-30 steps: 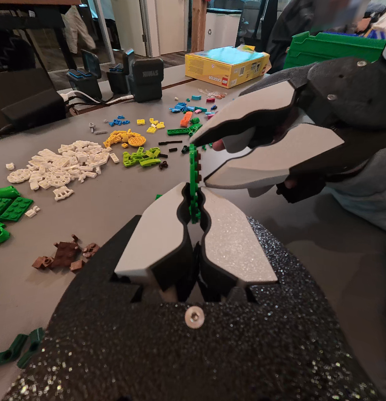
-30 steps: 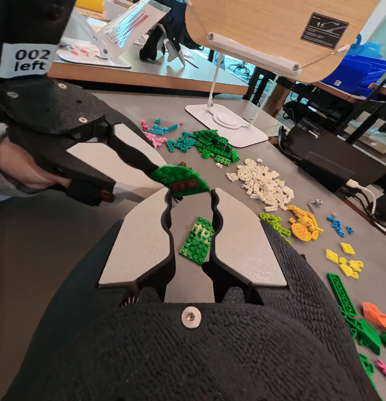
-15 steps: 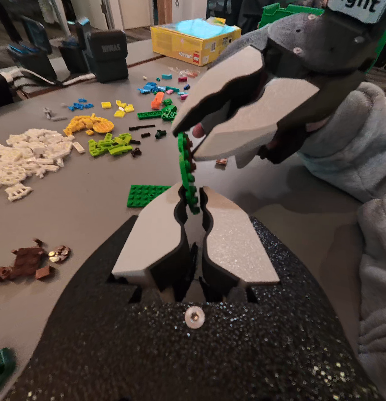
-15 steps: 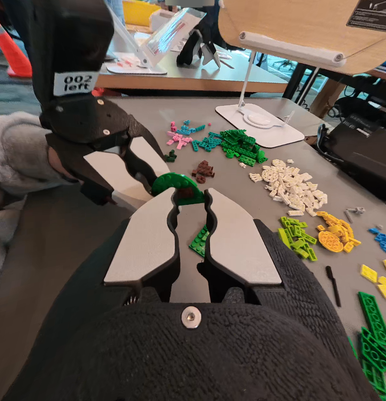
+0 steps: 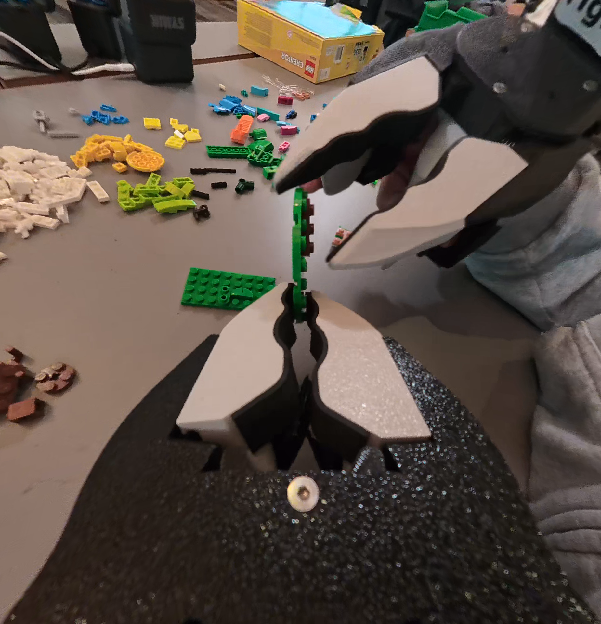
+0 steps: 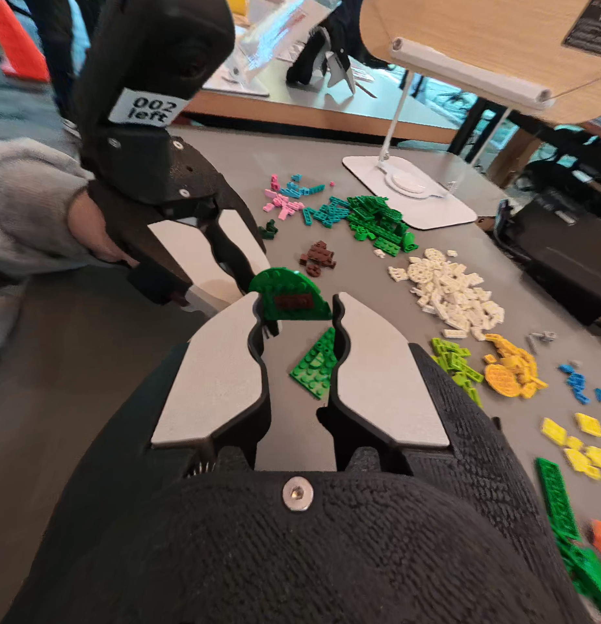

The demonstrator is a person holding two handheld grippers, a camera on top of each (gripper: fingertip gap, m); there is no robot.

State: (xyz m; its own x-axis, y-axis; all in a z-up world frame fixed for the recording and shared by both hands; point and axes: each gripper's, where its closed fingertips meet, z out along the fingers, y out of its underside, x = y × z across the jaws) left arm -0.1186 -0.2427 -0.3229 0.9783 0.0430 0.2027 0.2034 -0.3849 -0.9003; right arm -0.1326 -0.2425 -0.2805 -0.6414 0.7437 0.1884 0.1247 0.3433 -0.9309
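Observation:
My left gripper point(image 5: 299, 300) is shut on the lower edge of a green half-round plate point(image 5: 298, 250) and holds it upright above the grey table point(image 5: 123, 304). A small brown piece point(image 5: 309, 229) sits on the plate's studded face. My right gripper point(image 6: 295, 299) is open. Its two fingertips straddle the plate point(image 6: 289, 300), with a gap at the lower finger point(image 5: 393, 233). In the right wrist view the left gripper point(image 6: 240, 277) reaches in from the left. A green rectangular plate point(image 5: 224, 290) lies flat on the table under both grippers, and it also shows in the right wrist view point(image 6: 317, 364).
Sorted brick piles lie on the table: white point(image 5: 28, 192), orange-yellow point(image 5: 123, 155), lime point(image 5: 157, 196), brown point(image 5: 12, 388) and green point(image 6: 376, 219). A yellow box point(image 5: 309, 44) and black devices point(image 5: 164, 40) stand at the back. A white stand base point(image 6: 410, 189) is nearby. A person's grey sleeve point(image 5: 545, 270) is on the right. The tips of one gripper are about 4 cm away from the tips of the other.
My right gripper's jaws narrowed at the plate's brown piece half a second ago and have since opened wider. My left gripper has kept its hold on the green plate. Both views have shifted slightly.

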